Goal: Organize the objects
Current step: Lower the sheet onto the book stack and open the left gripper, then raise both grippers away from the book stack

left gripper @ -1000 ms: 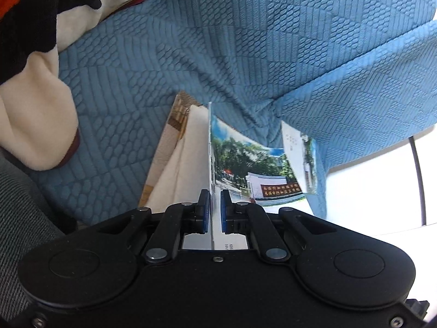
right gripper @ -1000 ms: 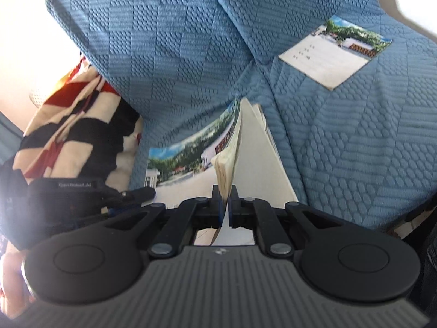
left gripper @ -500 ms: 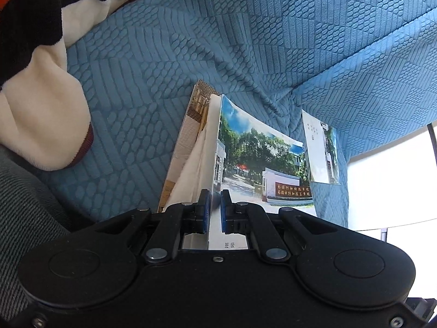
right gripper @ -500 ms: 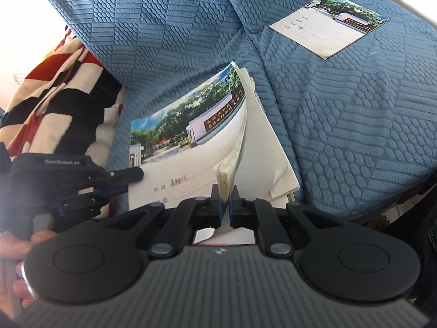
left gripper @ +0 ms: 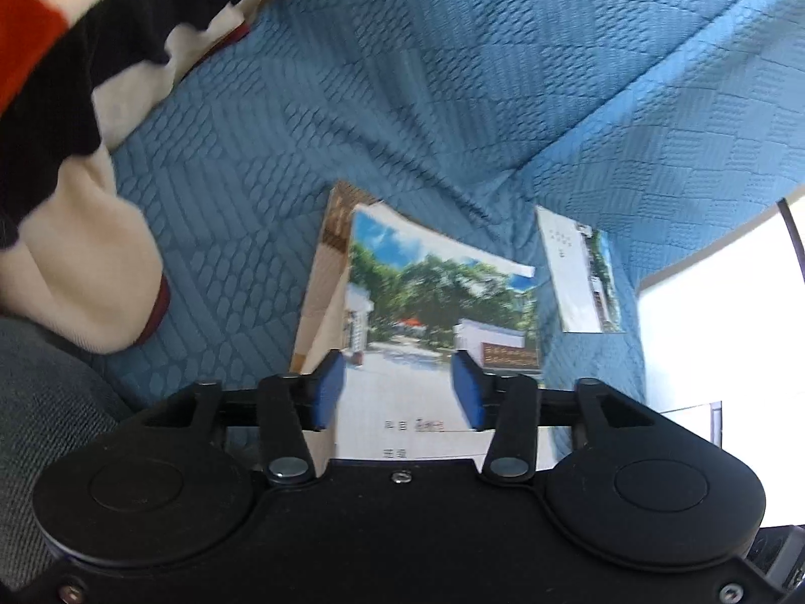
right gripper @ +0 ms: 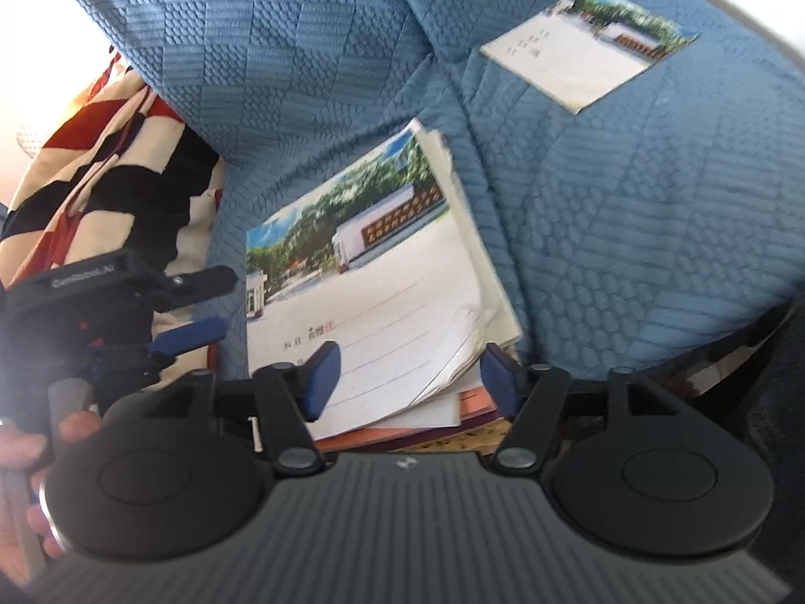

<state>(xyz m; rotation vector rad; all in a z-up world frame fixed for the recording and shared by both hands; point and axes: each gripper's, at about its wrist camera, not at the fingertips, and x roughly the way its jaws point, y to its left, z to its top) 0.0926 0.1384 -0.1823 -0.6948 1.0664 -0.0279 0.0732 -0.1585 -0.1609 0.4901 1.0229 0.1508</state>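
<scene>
- Left claw (left gripper: 397,392) was spread wide, pinching nothing; right claw (right gripper: 407,377) was spread too, also empty.
- Stack of notebooks (right gripper: 372,302) lay flat on the blue sofa cover (right gripper: 629,231), near its front edge, just ahead of both claws.
- Top photo cover faced up; loose sheets fanned out at the stack's right side, edges uneven.
- A separate single notebook (right gripper: 588,55) sat further back on the cover, well apart from the stack.
- Striped blanket (left gripper: 75,100) lay to the left.
- Judgement: thin paper, light, floppy, slides easily. Best to pinch at the bound edge or square the sides; the single one needs an edge lifted first.
</scene>
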